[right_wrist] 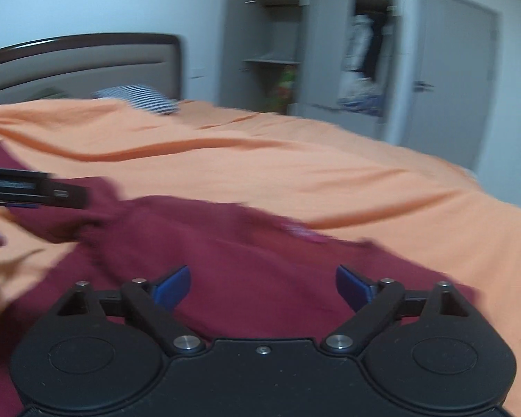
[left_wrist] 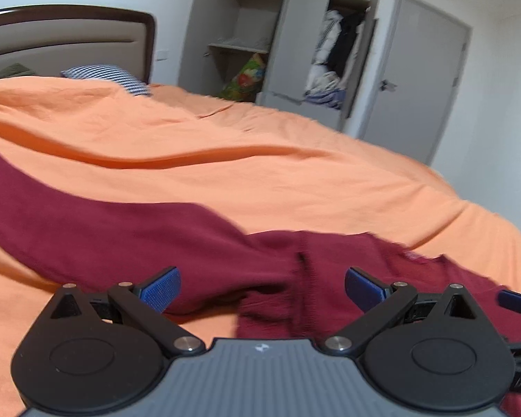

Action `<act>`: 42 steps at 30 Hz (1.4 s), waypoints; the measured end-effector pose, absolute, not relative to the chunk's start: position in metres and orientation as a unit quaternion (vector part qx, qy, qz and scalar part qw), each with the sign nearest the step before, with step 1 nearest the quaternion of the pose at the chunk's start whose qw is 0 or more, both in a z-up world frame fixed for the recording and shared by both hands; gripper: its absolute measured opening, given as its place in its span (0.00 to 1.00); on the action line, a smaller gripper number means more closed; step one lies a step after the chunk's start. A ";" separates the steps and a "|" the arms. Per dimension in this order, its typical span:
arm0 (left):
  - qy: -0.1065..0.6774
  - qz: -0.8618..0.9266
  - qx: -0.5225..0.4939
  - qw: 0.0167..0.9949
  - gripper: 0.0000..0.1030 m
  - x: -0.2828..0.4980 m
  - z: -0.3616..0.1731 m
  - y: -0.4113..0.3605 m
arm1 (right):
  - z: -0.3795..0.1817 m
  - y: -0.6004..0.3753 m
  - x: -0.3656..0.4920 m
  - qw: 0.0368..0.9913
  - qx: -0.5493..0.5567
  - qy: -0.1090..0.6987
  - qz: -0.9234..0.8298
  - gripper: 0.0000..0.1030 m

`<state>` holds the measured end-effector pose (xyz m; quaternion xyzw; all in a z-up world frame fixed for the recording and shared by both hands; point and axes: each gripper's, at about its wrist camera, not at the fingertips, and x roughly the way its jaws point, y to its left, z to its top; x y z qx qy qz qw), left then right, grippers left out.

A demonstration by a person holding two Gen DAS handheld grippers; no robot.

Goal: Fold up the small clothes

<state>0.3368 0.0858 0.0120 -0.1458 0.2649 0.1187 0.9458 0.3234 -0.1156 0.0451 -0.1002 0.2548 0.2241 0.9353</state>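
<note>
A dark red garment [left_wrist: 128, 232] lies rumpled across the orange bedspread [left_wrist: 260, 173], one long part stretching away to the left. My left gripper [left_wrist: 262, 290] hovers low over its bunched middle, jaws wide apart, nothing between the blue pads [left_wrist: 159, 292]. In the right wrist view the same garment [right_wrist: 243, 260] spreads under my right gripper [right_wrist: 263, 286], which is also open and empty. A small pink label [right_wrist: 300, 232] shows on the cloth. The left gripper's body [right_wrist: 34, 189] enters at the left edge of the right wrist view; a blue fingertip [left_wrist: 515, 300] of the right gripper shows at the far right of the left wrist view.
A striped pillow [left_wrist: 107, 76] rests by the padded headboard [left_wrist: 69, 38]. Beyond the bed stands an open grey wardrobe [left_wrist: 281, 41] with hanging clothes, and a shut grey door [left_wrist: 423, 80] at the right. The bedspread [right_wrist: 330, 173] has long folds across it.
</note>
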 end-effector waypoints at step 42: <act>0.286 0.139 -0.096 0.943 1.00 0.369 -0.072 0.055 | -0.017 -0.259 0.306 0.953 -0.107 0.277 0.054 0.94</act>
